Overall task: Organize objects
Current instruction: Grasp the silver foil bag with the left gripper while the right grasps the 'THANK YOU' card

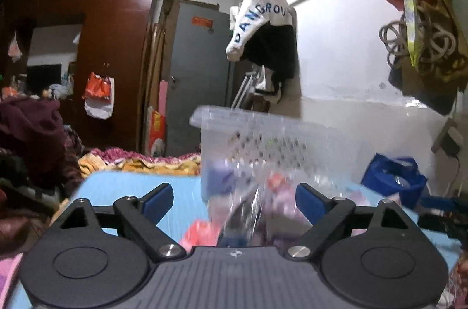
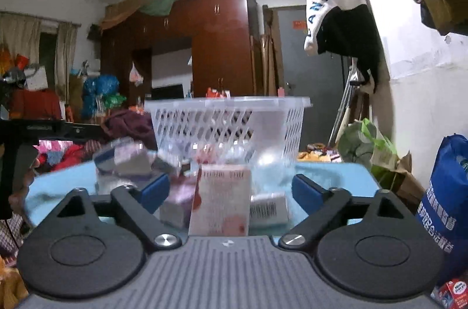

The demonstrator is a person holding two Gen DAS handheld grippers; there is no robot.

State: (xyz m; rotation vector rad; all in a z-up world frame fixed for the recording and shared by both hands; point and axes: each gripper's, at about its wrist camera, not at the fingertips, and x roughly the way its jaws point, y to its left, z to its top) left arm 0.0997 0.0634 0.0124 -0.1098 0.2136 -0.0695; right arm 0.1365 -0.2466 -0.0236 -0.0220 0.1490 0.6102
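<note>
A clear plastic basket (image 1: 263, 139) stands on a light blue table (image 1: 122, 189); it also shows in the right wrist view (image 2: 228, 127). Small boxes and packets lie in front of it, blurred in the left wrist view (image 1: 242, 218). In the right wrist view a pink-and-white box (image 2: 220, 200) stands upright, with a purple box (image 2: 175, 203) to its left and a white barcoded box (image 2: 267, 208) to its right. My left gripper (image 1: 234, 202) is open and empty over the pile. My right gripper (image 2: 231, 192) is open, its fingers apart on either side of the pink box.
A blue bag (image 1: 393, 180) sits at the table's right, also in the right wrist view (image 2: 450, 209). A dark wardrobe (image 1: 111, 51), a grey door (image 1: 199, 75) and hanging clothes (image 1: 263, 31) stand behind. Piled clothes (image 1: 29, 148) lie to the left. The other gripper's handle (image 2: 17, 157) shows at left.
</note>
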